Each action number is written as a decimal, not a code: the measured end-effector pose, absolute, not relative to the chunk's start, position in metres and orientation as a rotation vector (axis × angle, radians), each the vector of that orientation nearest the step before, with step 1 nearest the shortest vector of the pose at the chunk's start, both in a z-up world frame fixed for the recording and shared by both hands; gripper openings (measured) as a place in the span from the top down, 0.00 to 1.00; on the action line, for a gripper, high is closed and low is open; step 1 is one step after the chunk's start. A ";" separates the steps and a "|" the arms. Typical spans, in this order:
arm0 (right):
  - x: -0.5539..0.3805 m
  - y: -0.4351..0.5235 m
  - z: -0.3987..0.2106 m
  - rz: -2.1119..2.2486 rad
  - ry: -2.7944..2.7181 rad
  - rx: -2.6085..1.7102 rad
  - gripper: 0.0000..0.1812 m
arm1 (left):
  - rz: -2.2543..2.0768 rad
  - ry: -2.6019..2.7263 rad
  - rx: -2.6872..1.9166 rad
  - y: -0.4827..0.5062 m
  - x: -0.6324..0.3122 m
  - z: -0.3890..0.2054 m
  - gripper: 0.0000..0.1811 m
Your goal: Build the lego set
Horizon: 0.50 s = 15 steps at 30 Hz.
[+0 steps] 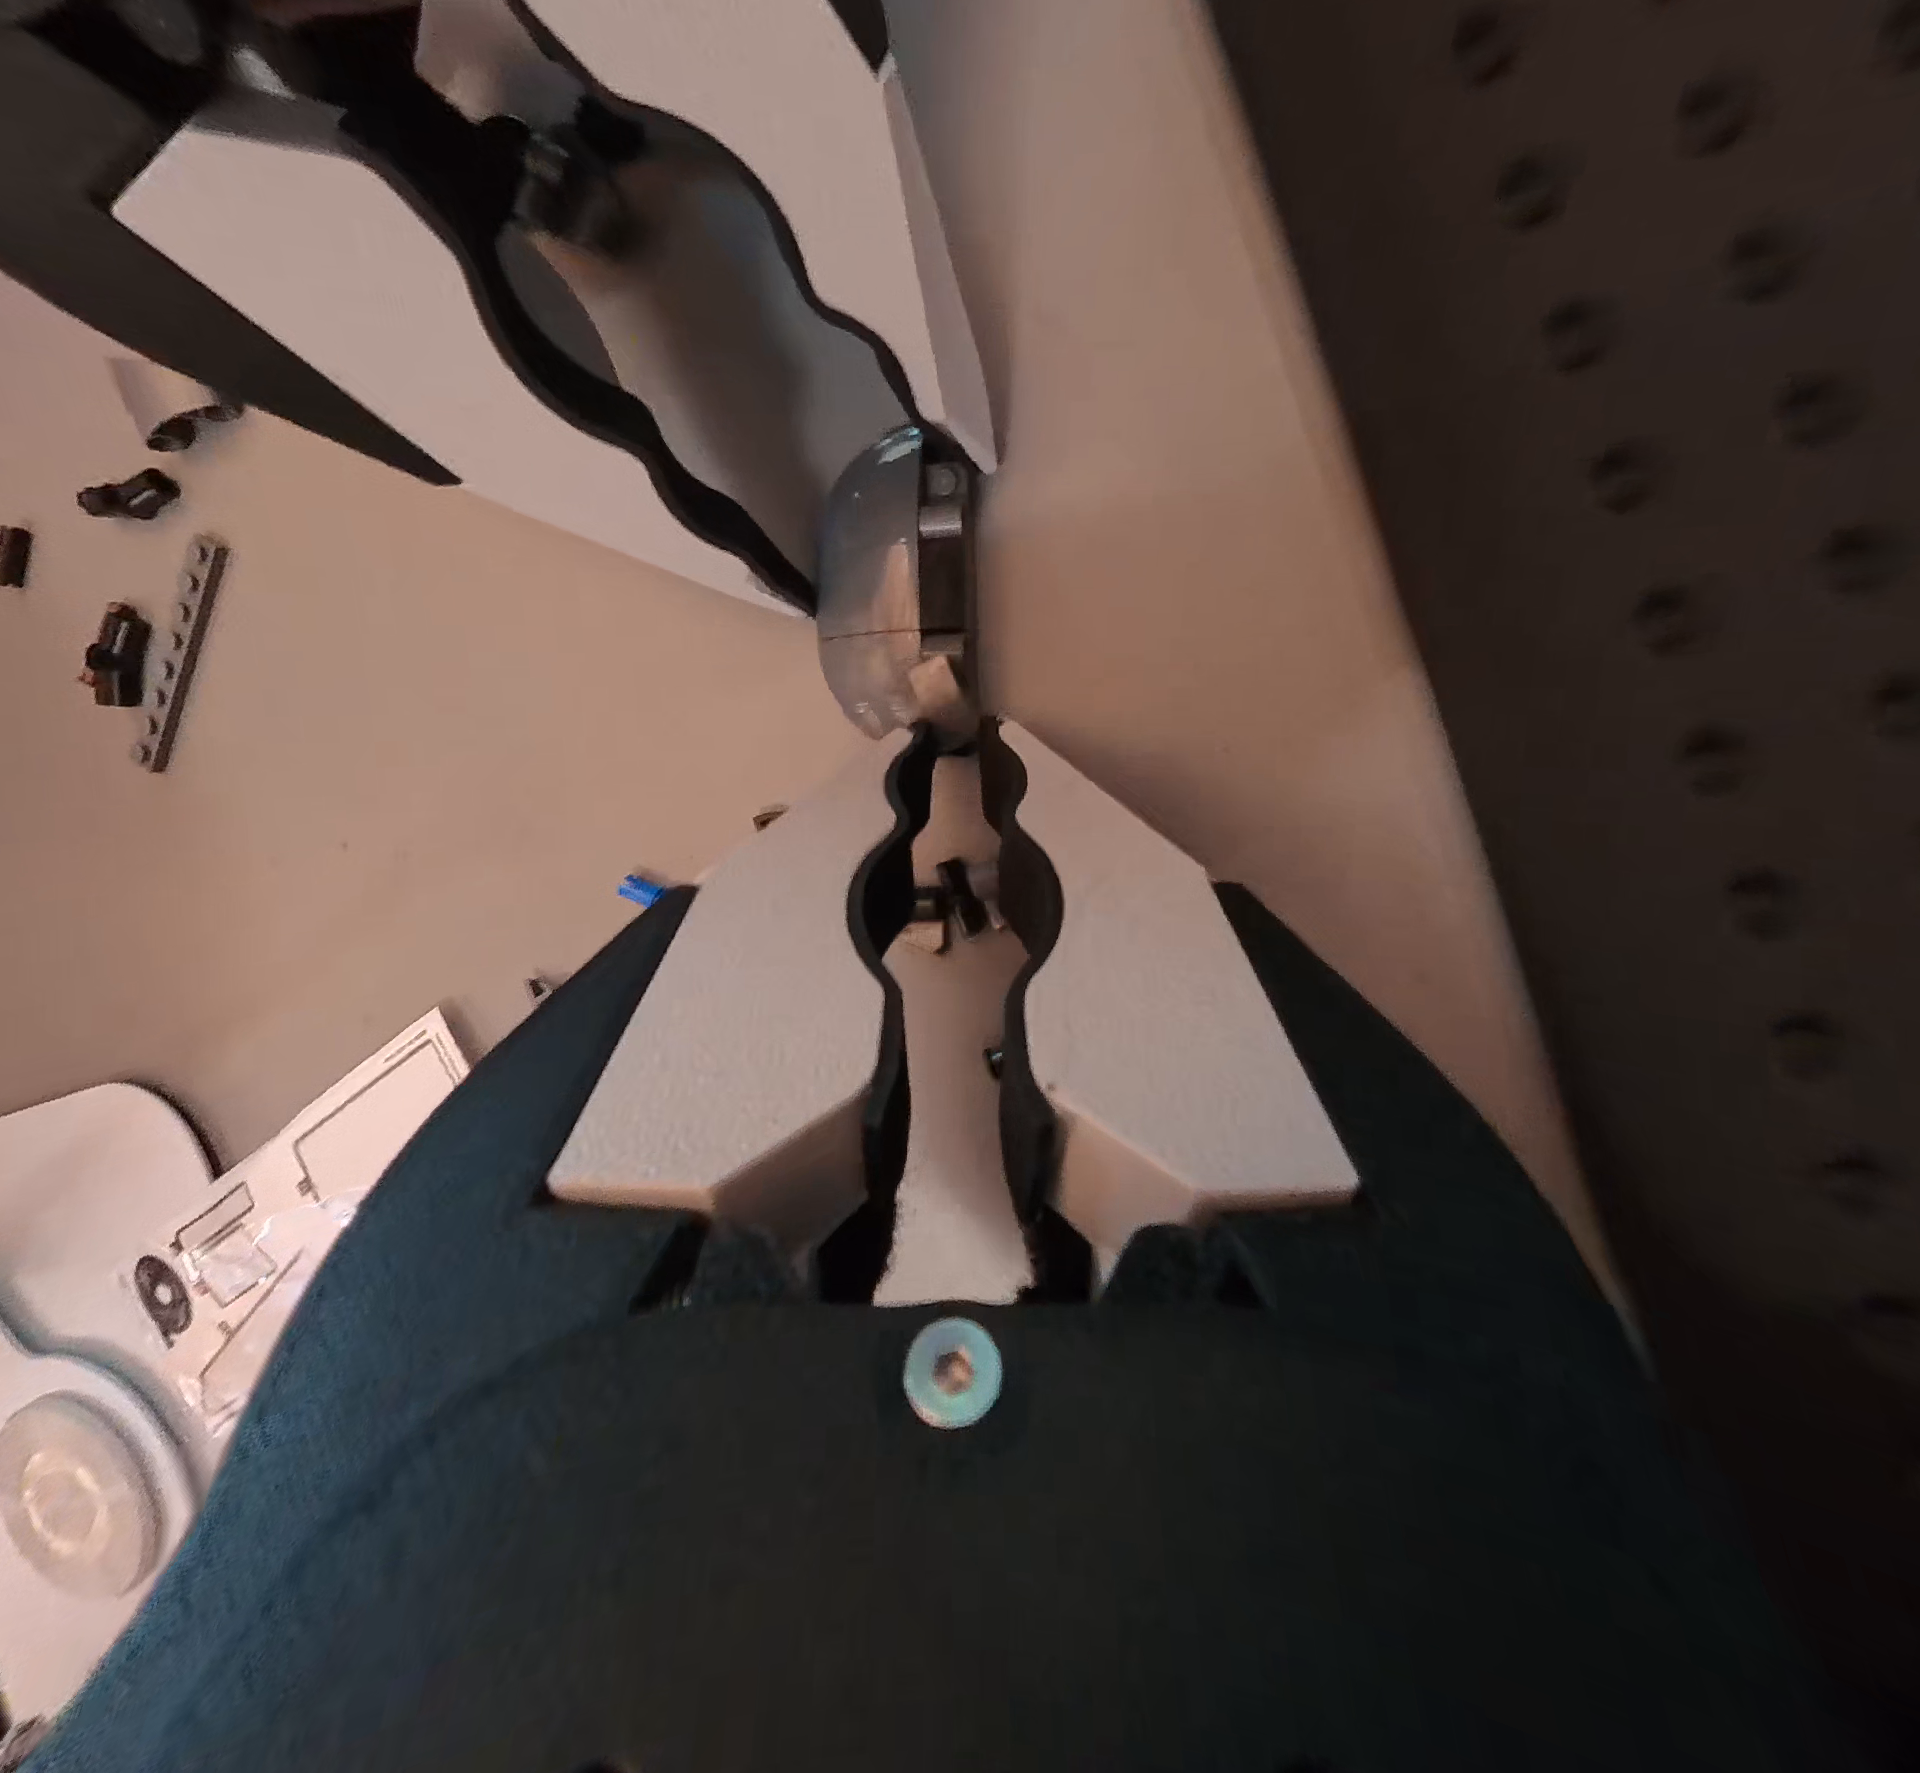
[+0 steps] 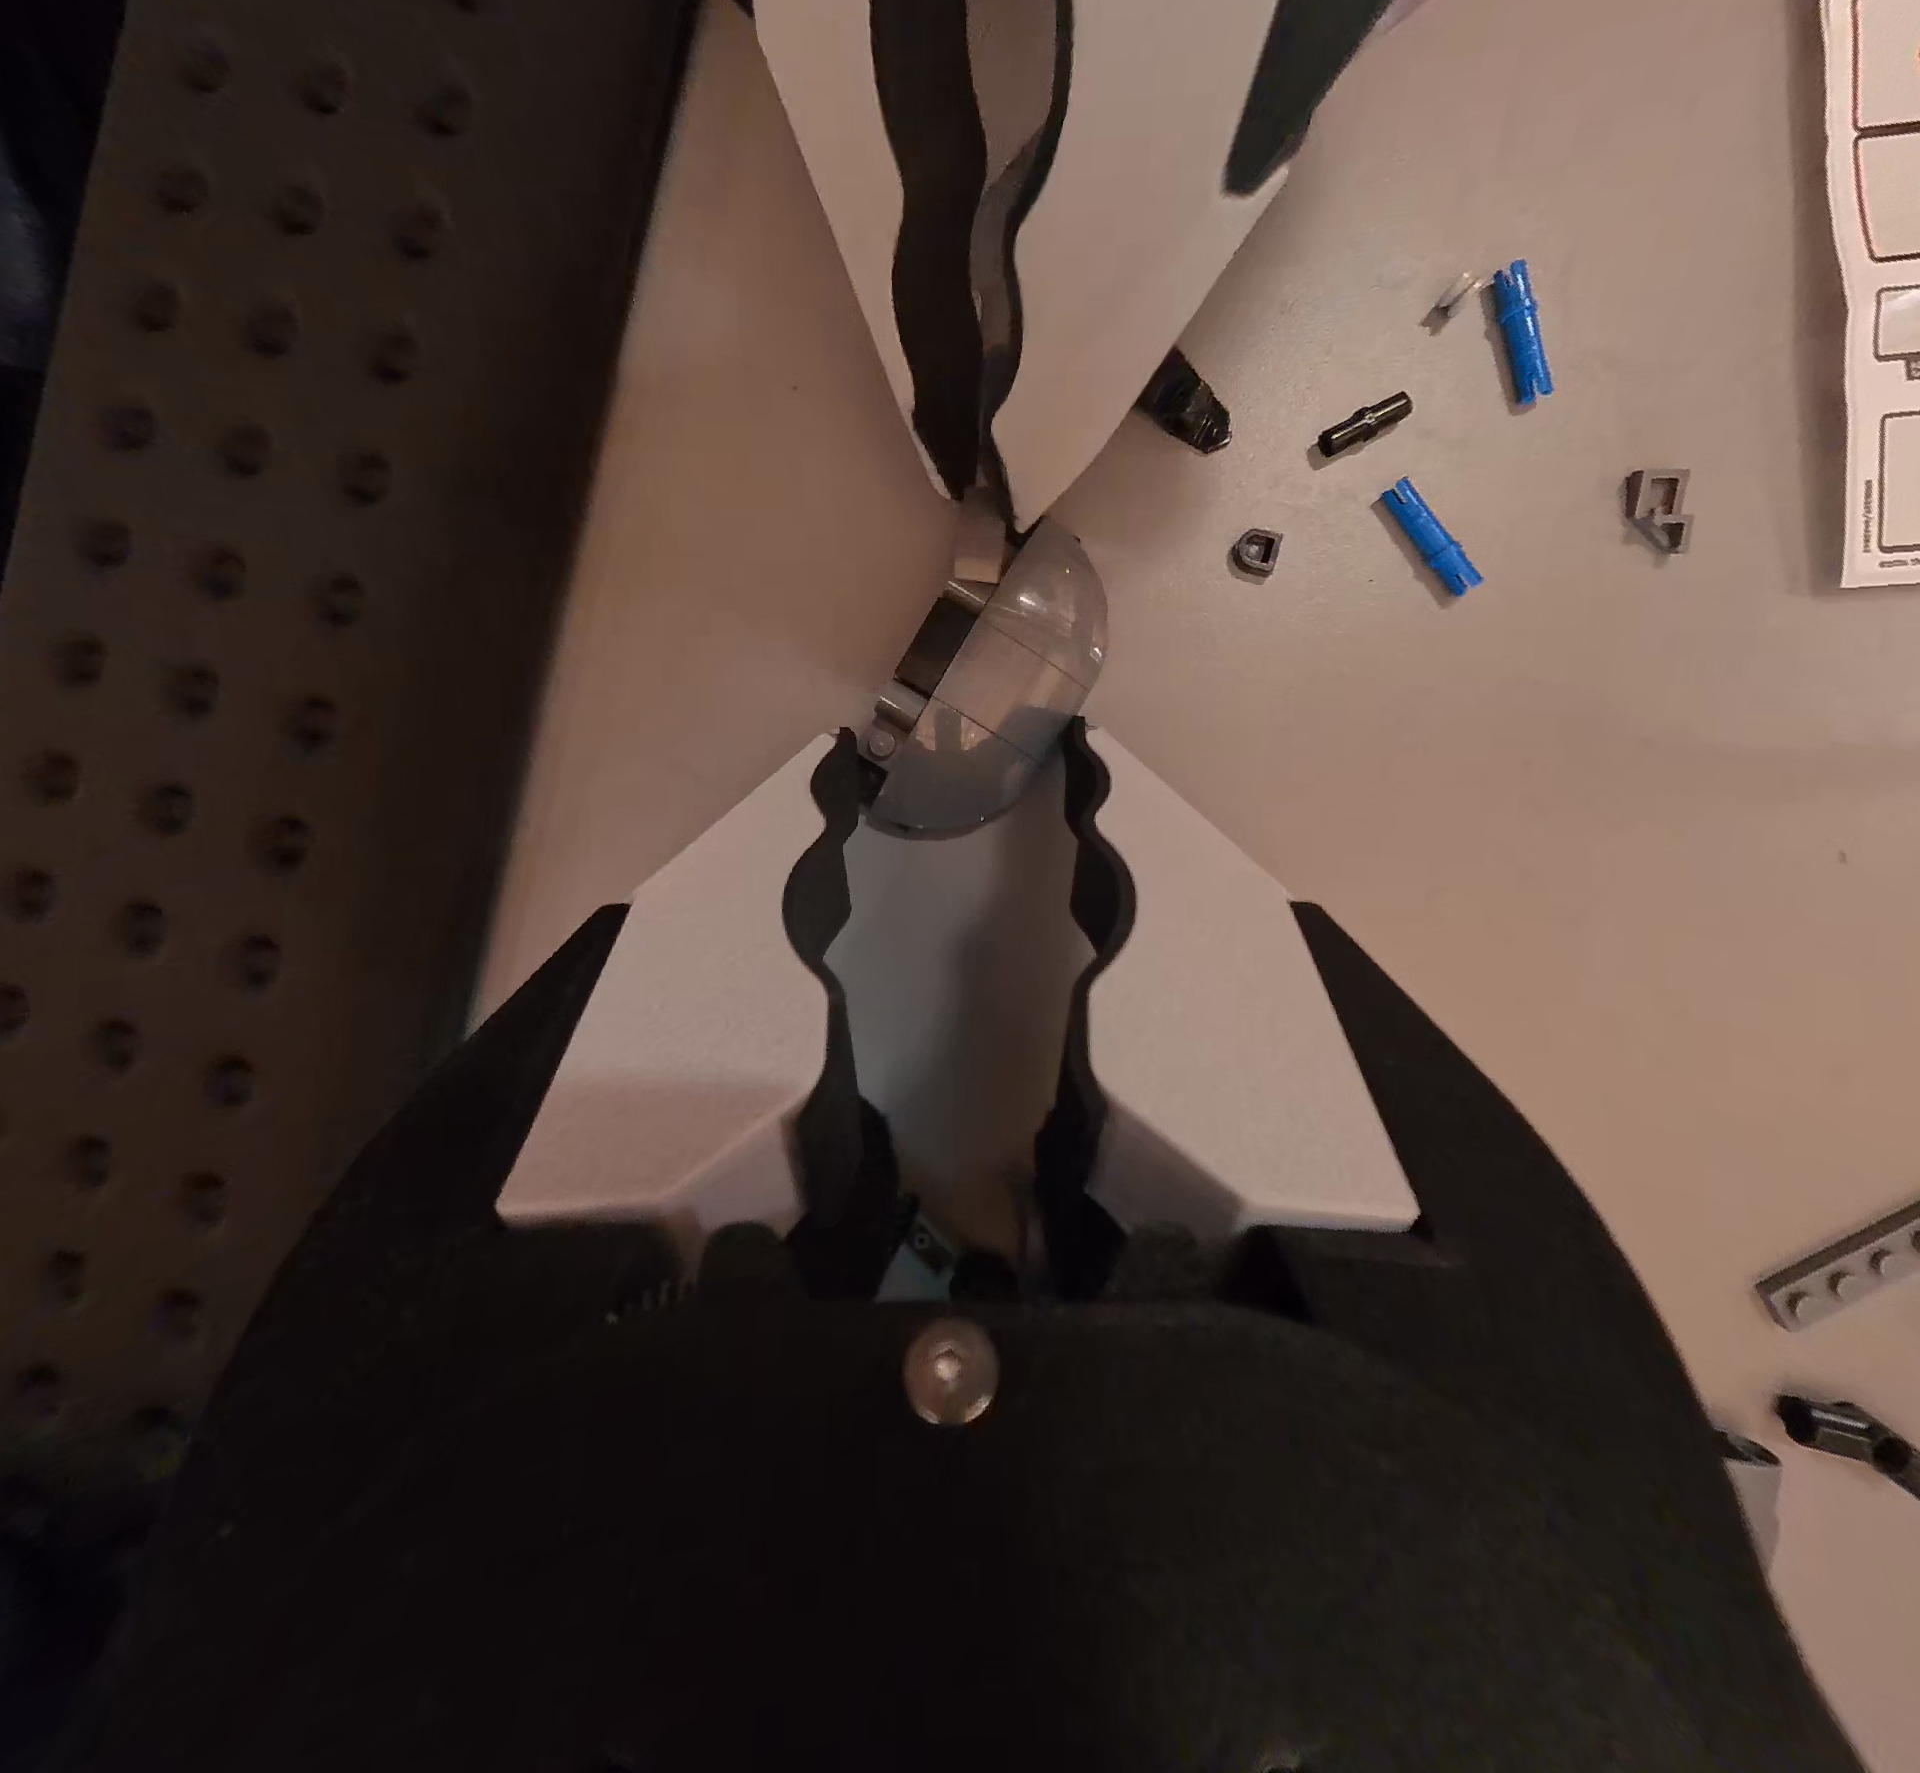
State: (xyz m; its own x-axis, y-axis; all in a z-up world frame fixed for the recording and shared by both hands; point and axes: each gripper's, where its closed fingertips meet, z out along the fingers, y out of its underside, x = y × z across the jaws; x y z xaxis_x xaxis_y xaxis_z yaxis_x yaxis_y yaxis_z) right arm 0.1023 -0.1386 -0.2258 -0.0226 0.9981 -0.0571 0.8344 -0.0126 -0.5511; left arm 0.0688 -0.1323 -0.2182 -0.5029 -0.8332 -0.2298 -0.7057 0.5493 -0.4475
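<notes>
Two grippers meet tip to tip over a pale table (image 2: 1455, 788), a small grey model (image 2: 997, 674) caught between them so that, it appears, one can brace it while the other works on it; beside the table lies a dark board (image 2: 260, 580), matt and dotted with rows of round holes. The right gripper (image 2: 966, 767), black-bodied with pale wedge fingers and wavy black pads, stands part open, its tips straddling the model's rounded end, contact on both sides uncertain; the left gripper (image 1: 951, 736) is nearly closed, pinching a small tan and black piece at the model's other end. The model is a smooth, glossy half-dome of grey curved pieces backed by a flat black slab. An instruction sheet (image 2: 1870, 217), white with outlined boxes, lies at the table's edge, likely kept within sight; a grey studded plate (image 1: 182, 653) waits apart; loose parts sit well clear of the work, among them two blue pins (image 2: 1522, 331), ribbed and cylindrical, a black pin (image 2: 1363, 422), and a small grey bracket (image 2: 1660, 518).
</notes>
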 end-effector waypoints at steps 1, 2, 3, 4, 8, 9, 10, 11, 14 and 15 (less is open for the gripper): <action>0.102 -0.139 -0.226 0.635 -1.916 -1.905 0.79 | -0.396 2.375 -1.252 -0.131 0.068 -0.219 0.96; 0.102 -0.139 -0.226 0.635 -1.916 -1.905 0.79 | -0.403 2.378 -1.246 -0.132 0.068 -0.218 0.96; 0.102 -0.139 -0.226 0.636 -1.916 -1.905 0.79 | -0.422 2.373 -1.233 -0.134 0.069 -0.217 0.97; 0.102 -0.139 -0.226 0.636 -1.916 -1.905 0.79 | -0.416 2.371 -1.231 -0.134 0.069 -0.216 0.96; 0.102 -0.139 -0.226 0.636 -1.917 -1.905 0.79 | -0.354 2.393 -1.231 -0.131 0.067 -0.222 0.96; 0.102 -0.139 -0.226 0.635 -1.917 -1.905 0.79 | -0.331 2.400 -1.235 -0.129 0.066 -0.224 0.96; 0.102 -0.139 -0.226 0.634 -1.917 -1.905 0.79 | -0.327 2.401 -1.233 -0.129 0.066 -0.224 0.96; 0.102 -0.139 -0.226 0.634 -1.917 -1.906 0.79 | -0.328 2.399 -1.226 -0.129 0.066 -0.224 0.97; 0.102 -0.139 -0.226 0.633 -1.916 -1.907 0.79 | -0.304 2.400 -1.215 -0.128 0.066 -0.224 0.97; 0.102 -0.139 -0.226 0.633 -1.916 -1.907 0.79 | -0.296 2.400 -1.207 -0.128 0.067 -0.224 0.97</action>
State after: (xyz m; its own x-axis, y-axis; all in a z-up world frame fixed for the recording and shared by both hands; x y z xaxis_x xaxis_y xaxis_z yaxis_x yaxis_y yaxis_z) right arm 0.1023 -0.1386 -0.2258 -0.0219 0.9982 -0.0565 0.8353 -0.0128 -0.5497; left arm 0.0668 -0.1281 -0.2237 -0.5255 -0.8021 -0.2838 -0.7089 0.5972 -0.3752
